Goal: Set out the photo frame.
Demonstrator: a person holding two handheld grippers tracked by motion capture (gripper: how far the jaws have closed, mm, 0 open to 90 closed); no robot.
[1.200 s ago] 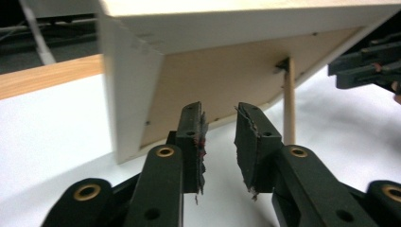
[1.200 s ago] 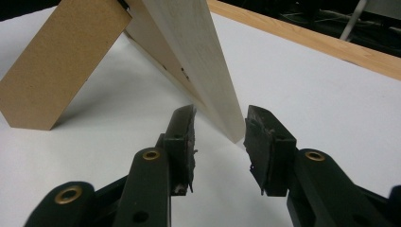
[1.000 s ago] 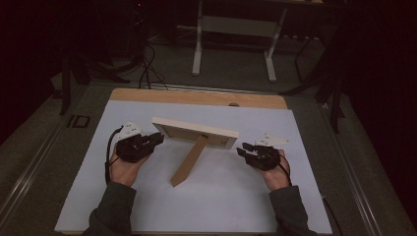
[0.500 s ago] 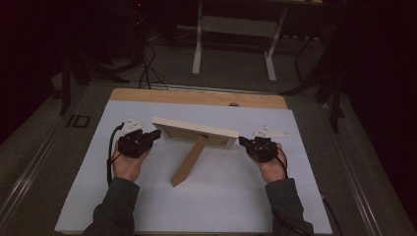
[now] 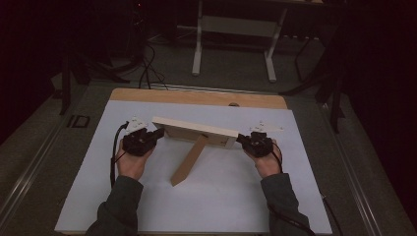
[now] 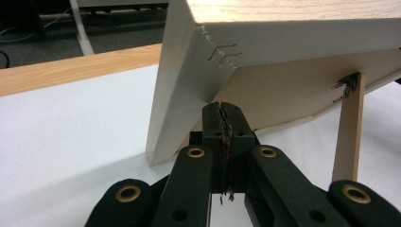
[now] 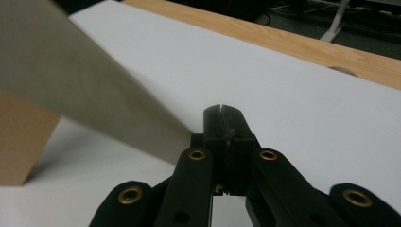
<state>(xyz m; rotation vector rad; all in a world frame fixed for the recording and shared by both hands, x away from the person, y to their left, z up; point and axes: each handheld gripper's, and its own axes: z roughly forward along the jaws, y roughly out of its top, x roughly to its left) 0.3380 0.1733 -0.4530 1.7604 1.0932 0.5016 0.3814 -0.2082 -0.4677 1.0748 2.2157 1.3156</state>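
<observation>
1. The wooden picture frame (image 5: 194, 132) stands on the white sheet (image 5: 221, 196) that covers the wooden table (image 5: 196, 97). It faces away from the person, leans back, and is propped from behind by its easel leg (image 5: 189, 160), whose foot rests on the sheet nearer the person.

2. The left gripper (image 5: 158, 133) sits at the frame's left end. In the left gripper view its jaws are pressed flat together with nothing between them, and their tips lie just under the frame's mitred lower corner (image 6: 189, 85), touching it or very nearly so.

3. The right gripper (image 5: 242, 139) is at the frame's right end. In its own view the jaws are likewise closed on nothing, and the frame's edge (image 7: 94, 104) passes blurred just to their left, so I cannot say for certain whether they touch it.

4. Step in hand, as I judge it: both closed grippers bracket the frame's two ends, to nudge or square it on the sheet rather than to grasp it.

5. The next move calls for even, gentle pressure from both sides, kept low on the frame. An uneven push could swing it round the leg's foot or tip it onto its back.

6. To lift the frame instead, each gripper would first have to open and close on a side rail.
</observation>
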